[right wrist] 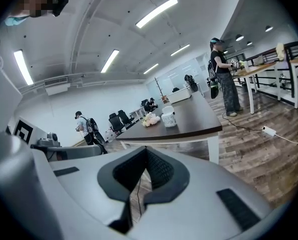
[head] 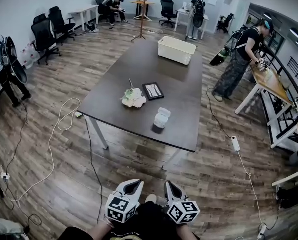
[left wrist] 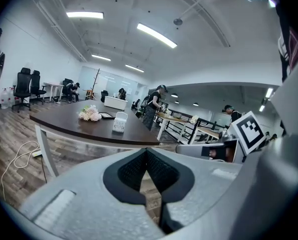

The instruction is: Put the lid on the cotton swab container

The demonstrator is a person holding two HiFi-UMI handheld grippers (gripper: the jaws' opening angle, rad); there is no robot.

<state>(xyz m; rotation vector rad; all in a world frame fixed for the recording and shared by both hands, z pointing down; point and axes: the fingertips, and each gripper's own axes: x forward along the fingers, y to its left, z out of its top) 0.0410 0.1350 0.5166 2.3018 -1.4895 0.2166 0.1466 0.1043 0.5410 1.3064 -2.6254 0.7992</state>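
Note:
The cotton swab container (head: 162, 118) is a small translucent white tub near the front edge of the dark table (head: 189, 129). From here I cannot tell whether its white top is a seated lid. It also shows small and far off as the container (left wrist: 120, 121) in the left gripper view and the container (right wrist: 168, 118) in the right gripper view. My left gripper (head: 137, 183) and right gripper (head: 168, 184) hang side by side close to my body, well short of the table. The jaws of the left gripper (left wrist: 147, 152) and the right gripper (right wrist: 146, 152) are shut and hold nothing.
On the table are a pale flower bunch (head: 133, 98), a black framed tablet (head: 153, 90) and a white basket (head: 177, 49) at the far end. Cables (head: 53, 149) trail over the wood floor left of the table. Several people, office chairs and desks stand around the room.

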